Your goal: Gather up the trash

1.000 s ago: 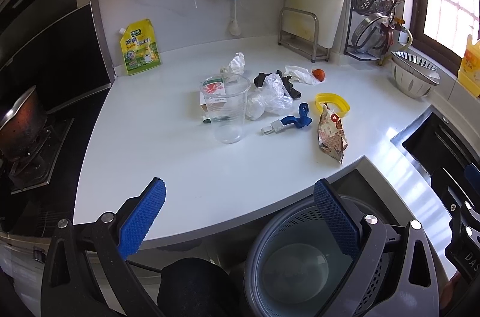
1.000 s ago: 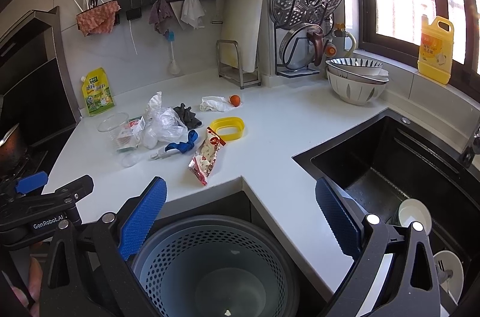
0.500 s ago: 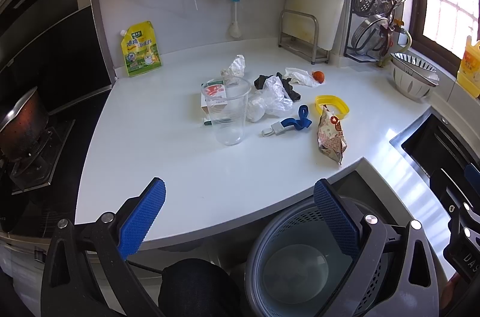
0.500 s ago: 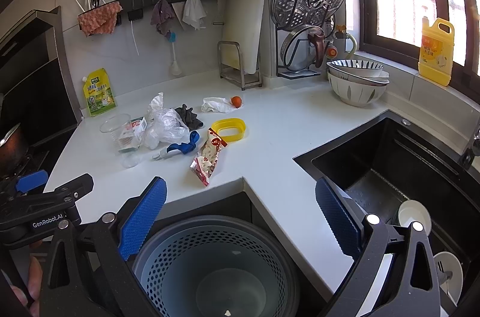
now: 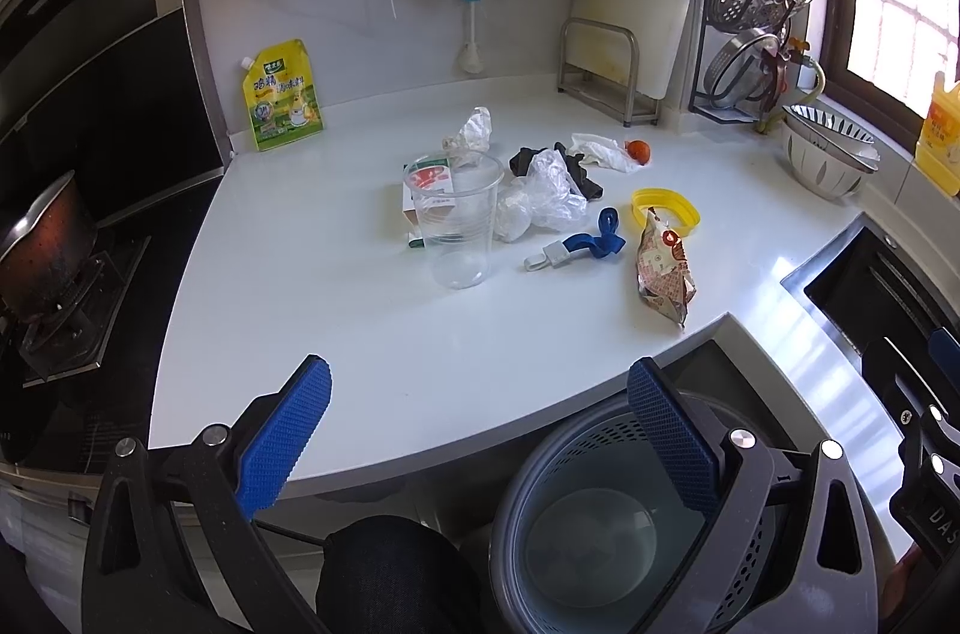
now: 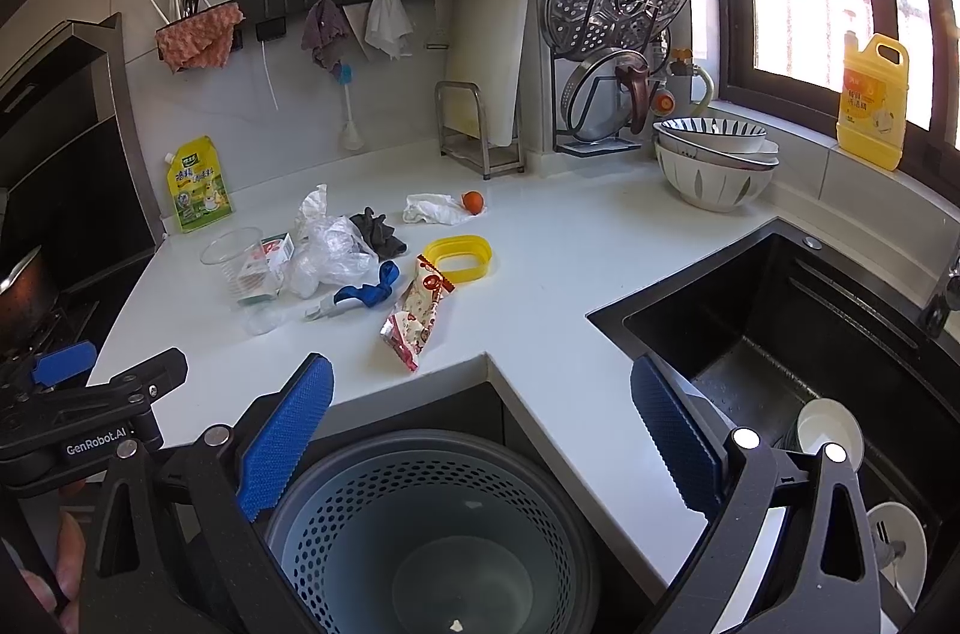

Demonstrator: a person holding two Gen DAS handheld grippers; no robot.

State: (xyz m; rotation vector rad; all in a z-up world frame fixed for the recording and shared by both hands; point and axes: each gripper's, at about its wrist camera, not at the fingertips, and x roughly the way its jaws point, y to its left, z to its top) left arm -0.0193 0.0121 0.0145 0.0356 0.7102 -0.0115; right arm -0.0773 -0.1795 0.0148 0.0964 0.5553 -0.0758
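Trash lies mid-counter: a clear plastic cup (image 5: pixel 459 220) (image 6: pixel 240 268), a small carton (image 5: pixel 427 190) behind it, a crumpled clear bag (image 5: pixel 543 205) (image 6: pixel 330 259), a snack wrapper (image 5: pixel 663 274) (image 6: pixel 417 313), a blue strap clip (image 5: pixel 591 244) (image 6: pixel 366 295), a yellow ring (image 5: pixel 666 209) (image 6: pixel 459 257), a black rag (image 6: pixel 378 229), white tissue (image 5: pixel 600 151) and an orange bit (image 6: pixel 473 201). A grey perforated bin (image 5: pixel 600 520) (image 6: pixel 432 532) stands below the counter's front edge. My left gripper (image 5: pixel 480 442) and right gripper (image 6: pixel 480 445) are open and empty, hovering near the bin.
A black sink (image 6: pixel 810 334) with dishes lies right. A stove with a pot (image 5: pixel 42 250) is left. A yellow pouch (image 5: pixel 279 94), rack with lids (image 6: pixel 612 4), stacked bowls (image 6: pixel 714 166) and yellow bottle (image 6: pixel 873 100) line the back.
Both views have shifted only slightly; the grippers stay open and the trash has not moved.
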